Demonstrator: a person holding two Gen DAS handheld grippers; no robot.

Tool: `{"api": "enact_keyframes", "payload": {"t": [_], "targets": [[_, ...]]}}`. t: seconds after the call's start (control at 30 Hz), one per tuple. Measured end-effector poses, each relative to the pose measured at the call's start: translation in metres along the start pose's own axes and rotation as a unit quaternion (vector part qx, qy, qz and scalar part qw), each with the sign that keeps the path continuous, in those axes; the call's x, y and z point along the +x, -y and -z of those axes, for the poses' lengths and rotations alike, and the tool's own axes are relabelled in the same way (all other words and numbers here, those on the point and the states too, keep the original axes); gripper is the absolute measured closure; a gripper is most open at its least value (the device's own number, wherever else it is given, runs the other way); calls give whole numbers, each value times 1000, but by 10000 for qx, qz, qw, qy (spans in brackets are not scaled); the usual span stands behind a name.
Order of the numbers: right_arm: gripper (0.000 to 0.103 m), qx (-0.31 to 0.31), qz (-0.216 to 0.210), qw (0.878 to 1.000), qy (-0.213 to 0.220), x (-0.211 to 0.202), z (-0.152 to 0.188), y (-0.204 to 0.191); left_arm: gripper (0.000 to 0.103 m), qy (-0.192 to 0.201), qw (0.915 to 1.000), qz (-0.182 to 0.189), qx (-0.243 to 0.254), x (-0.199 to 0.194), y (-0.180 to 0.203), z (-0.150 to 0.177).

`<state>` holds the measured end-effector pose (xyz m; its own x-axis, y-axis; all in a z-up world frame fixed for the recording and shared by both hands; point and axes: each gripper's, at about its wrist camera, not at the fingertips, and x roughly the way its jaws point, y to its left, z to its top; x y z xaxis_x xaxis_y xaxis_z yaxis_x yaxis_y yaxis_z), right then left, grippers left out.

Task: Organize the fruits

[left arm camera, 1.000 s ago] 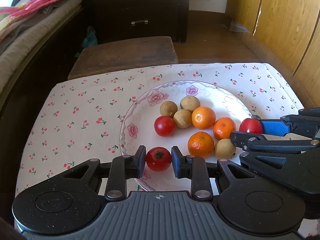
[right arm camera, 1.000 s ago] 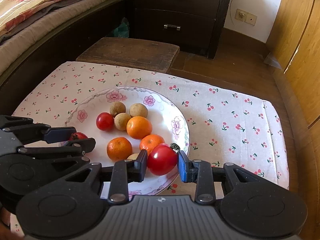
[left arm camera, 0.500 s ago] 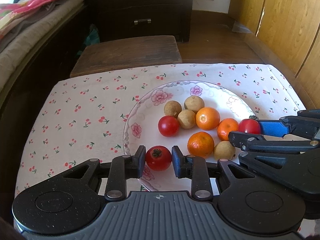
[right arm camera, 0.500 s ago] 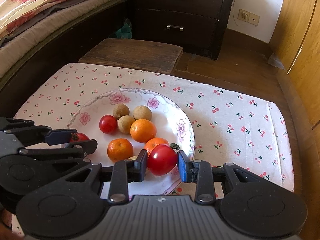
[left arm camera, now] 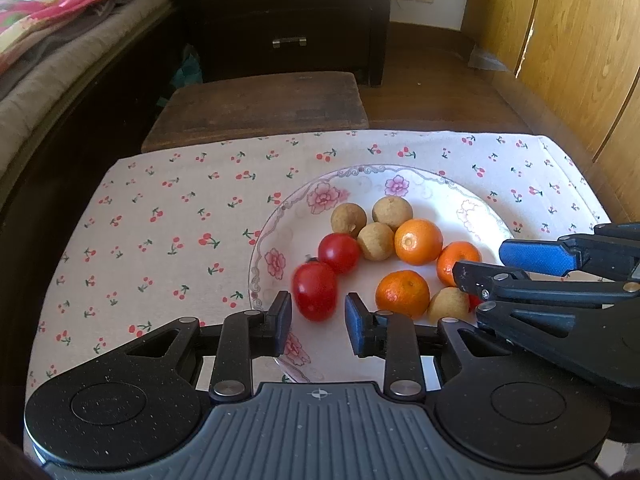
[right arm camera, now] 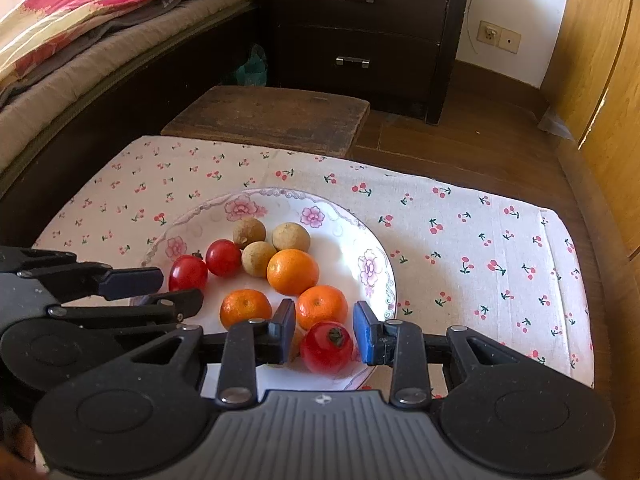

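Both your claws, left claw (left arm camera: pixel 316 316) and right claw (right arm camera: pixel 325 330), have just let go, jaws apart, leaving each tomato (left arm camera: pixel 315 291) loose on the plate (left arm camera: pixel 416 184).

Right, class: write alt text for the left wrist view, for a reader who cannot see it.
The left gripper, its jaws just opening, has a red tomato loose between its fingertips on a flowered plate holding another tomato, oranges and longans. The right gripper reaches in from the right over a cherry-print cloth.
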<state>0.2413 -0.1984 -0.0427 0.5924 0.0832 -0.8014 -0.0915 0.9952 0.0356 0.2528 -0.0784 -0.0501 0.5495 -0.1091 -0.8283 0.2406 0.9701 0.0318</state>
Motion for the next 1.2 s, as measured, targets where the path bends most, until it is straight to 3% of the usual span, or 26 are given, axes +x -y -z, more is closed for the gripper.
{"api": "enact_keyframes", "payload": {"t": [0.27,0.63,1.07,1.2], "targets": [[70,120,-84,9999,73,-11,-2,3,62,70,10000,16,-24,-6,0,-1],[69,478,-127,9985,255,-42,-1,12,49,291,9994,108,-162,-33,-6,0],[69,606,5,9974,402,-84,27,12,21,874,9960,32,-199,-82,-1,17],[69,645,64,9970,428,-96,36,13,19,1000,9947,-3,-238,-94,-1,25]]}}
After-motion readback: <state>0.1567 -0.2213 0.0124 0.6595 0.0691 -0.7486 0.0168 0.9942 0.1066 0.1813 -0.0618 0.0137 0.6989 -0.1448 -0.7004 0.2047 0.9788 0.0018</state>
